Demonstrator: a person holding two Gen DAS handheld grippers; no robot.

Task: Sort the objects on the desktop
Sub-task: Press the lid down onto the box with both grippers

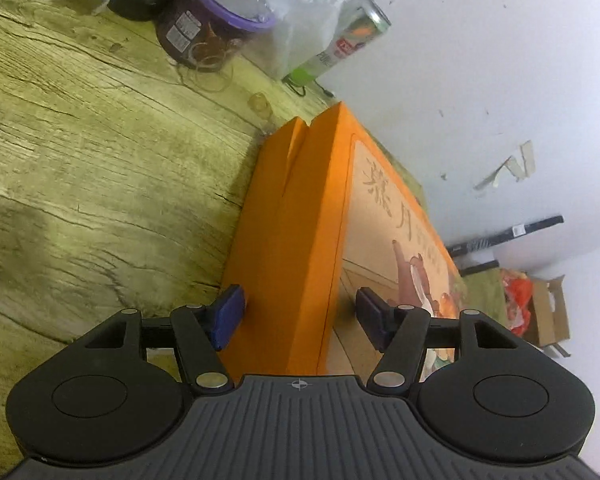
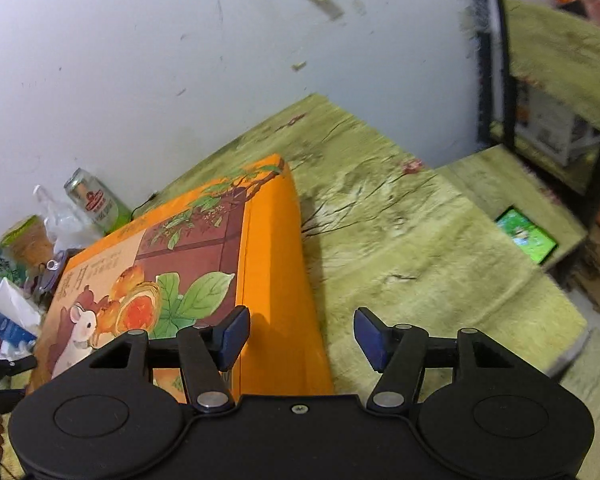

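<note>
A wood-grain desk (image 1: 80,160) stood against a scuffed white wall. The orange gift box (image 1: 300,240) lay flat on it, long axis running away from both tongs. The left gripper (image 1: 298,318) straddled one long edge, the right gripper (image 2: 300,336) the other, jaws parted, gripping nothing. Beyond the far end crowded a purple-lidded jar (image 1: 216,20), a plastic bag (image 1: 296,12) and a can (image 1: 348,40).

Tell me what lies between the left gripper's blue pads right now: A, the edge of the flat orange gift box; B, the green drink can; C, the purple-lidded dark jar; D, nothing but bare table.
A: the left gripper straddles the flat orange gift box edge, pads apart from it.
</note>
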